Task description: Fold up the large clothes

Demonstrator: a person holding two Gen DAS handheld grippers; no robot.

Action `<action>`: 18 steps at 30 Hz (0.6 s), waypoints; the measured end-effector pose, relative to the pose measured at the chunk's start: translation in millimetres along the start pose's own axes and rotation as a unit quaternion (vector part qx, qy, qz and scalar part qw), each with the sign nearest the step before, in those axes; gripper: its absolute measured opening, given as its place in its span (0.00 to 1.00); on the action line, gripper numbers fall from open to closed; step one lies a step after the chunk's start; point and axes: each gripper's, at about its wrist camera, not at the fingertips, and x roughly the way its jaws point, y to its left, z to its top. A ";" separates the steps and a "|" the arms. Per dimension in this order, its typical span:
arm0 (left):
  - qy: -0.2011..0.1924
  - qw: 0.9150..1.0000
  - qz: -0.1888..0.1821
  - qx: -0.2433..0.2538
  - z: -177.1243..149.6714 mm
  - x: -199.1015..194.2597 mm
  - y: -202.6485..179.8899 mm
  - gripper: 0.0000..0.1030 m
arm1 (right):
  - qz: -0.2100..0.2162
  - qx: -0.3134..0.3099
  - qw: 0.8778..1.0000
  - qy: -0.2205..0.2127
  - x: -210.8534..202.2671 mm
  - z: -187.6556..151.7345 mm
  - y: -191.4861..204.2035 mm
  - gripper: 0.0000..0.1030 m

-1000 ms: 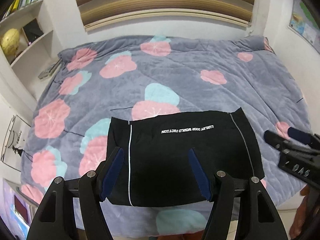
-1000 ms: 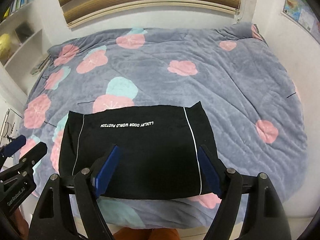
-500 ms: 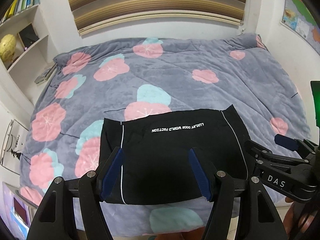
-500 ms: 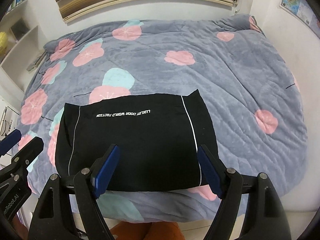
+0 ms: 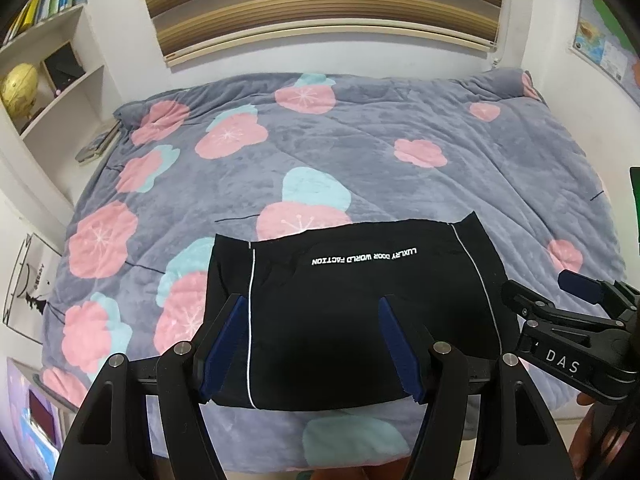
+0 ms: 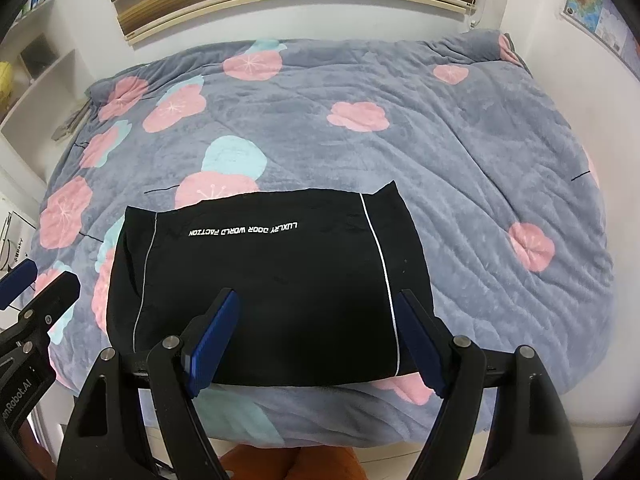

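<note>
Both grippers agape, empty

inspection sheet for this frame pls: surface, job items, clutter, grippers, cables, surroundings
Surface: bed under a grey floral blanket, lightly wrinkled.
Job's things: black garment, folded into a rectangle near the blanket's front edge, white piping and white lettering on top.
Clutter: nothing seen on the blanket.
Grippers: left hand-held gripper open above the garment, nothing between its pads; right hand-held gripper open, also empty.
Cables: nothing seen.
Surroundings: striped window blind, shelves with books and a yellow globe, wall map.
</note>
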 end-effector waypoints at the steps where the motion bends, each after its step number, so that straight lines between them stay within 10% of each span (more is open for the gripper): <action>1: 0.000 1.000 -0.001 0.000 0.0 0.1 0.6 0.67 | 0.000 0.001 1.000 0.000 -0.3 -0.4 0.7 0.79; 18: 0.004 1.000 0.006 -0.007 -2.6 1.8 -0.9 0.67 | 0.006 -0.010 1.000 0.009 5.2 0.7 -8.9 0.79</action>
